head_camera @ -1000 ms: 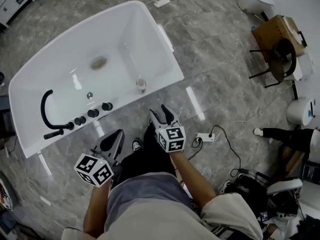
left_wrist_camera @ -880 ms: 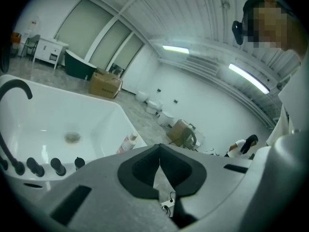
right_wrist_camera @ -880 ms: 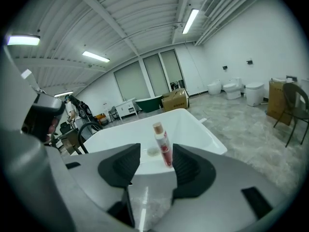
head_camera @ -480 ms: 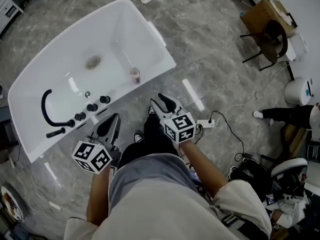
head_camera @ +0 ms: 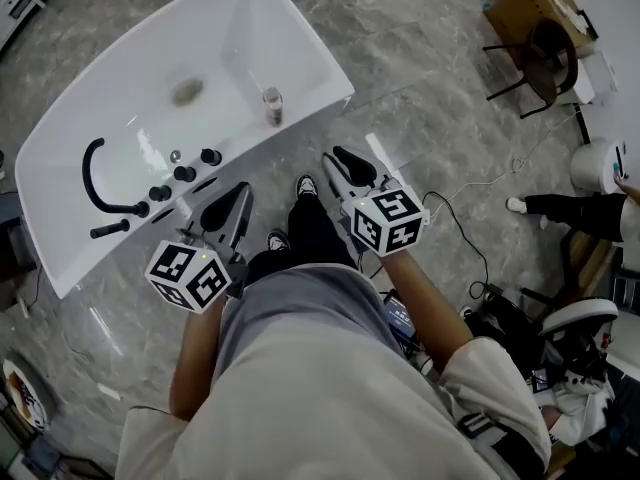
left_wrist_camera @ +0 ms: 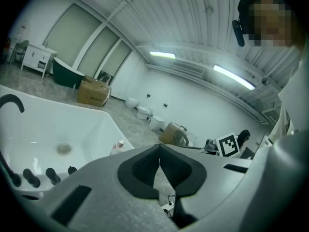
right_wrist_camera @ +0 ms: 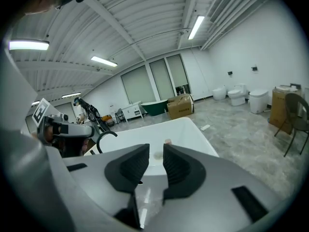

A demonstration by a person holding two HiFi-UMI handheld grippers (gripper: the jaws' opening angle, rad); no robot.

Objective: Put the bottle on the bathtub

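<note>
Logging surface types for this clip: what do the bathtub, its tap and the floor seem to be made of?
Bathtub: glossy white, acrylic or enamelled by the look; bright lamp reflections on its walls.
Tap: matte black, probably coated metal; no glints show.
Floor: polished grey marble-look tile or stone; veined pattern and streaky lamp reflections.

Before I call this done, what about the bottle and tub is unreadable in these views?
- Bottle label and contents: too small in the head view.
- Bottle's base: covered by the left gripper in the left gripper view.
- Bottle below its cap: covered by the right gripper in the right gripper view.
- How squarely it sits on the bathtub rim: too small to judge.
</note>
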